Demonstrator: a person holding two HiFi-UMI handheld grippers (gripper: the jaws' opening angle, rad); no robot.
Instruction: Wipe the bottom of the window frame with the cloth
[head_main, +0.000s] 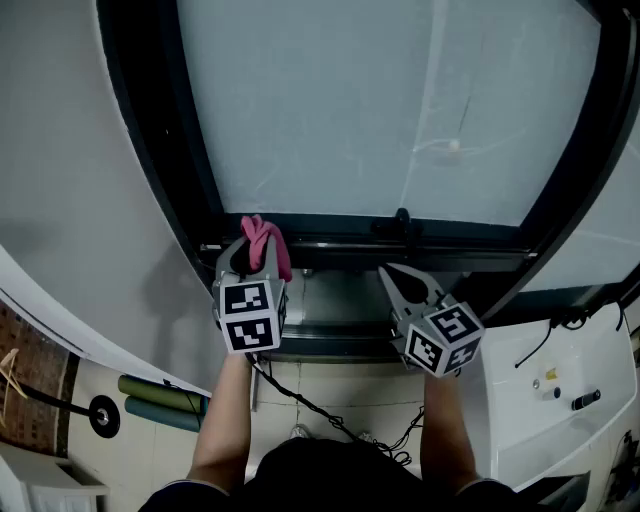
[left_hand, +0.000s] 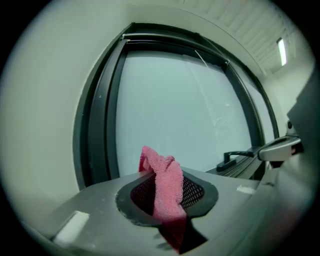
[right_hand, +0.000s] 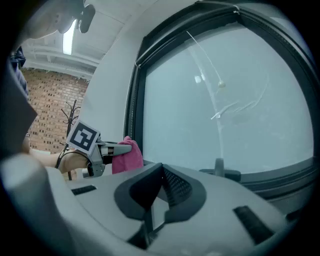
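Note:
A pink cloth (head_main: 264, 243) (left_hand: 165, 185) is pinched in my left gripper (head_main: 252, 262) (left_hand: 167, 192), which is shut on it; the cloth sticks up past the jaws. That gripper hangs near the left end of the dark window frame's bottom rail (head_main: 340, 243), just in front of it. My right gripper (head_main: 407, 285) (right_hand: 160, 192) is shut with nothing in it, to the right and just below the rail. In the right gripper view the left gripper (right_hand: 107, 150) and cloth (right_hand: 127, 156) show at the left. Frosted glass (head_main: 380, 100) fills the window.
A black window handle (head_main: 402, 224) (left_hand: 235, 157) sits on the bottom rail between the grippers. White wall (head_main: 70, 200) lies to the left, a white sink unit (head_main: 560, 390) at lower right, rolled green mats (head_main: 160, 400) at lower left. A cable (head_main: 320, 410) trails on the tiled floor.

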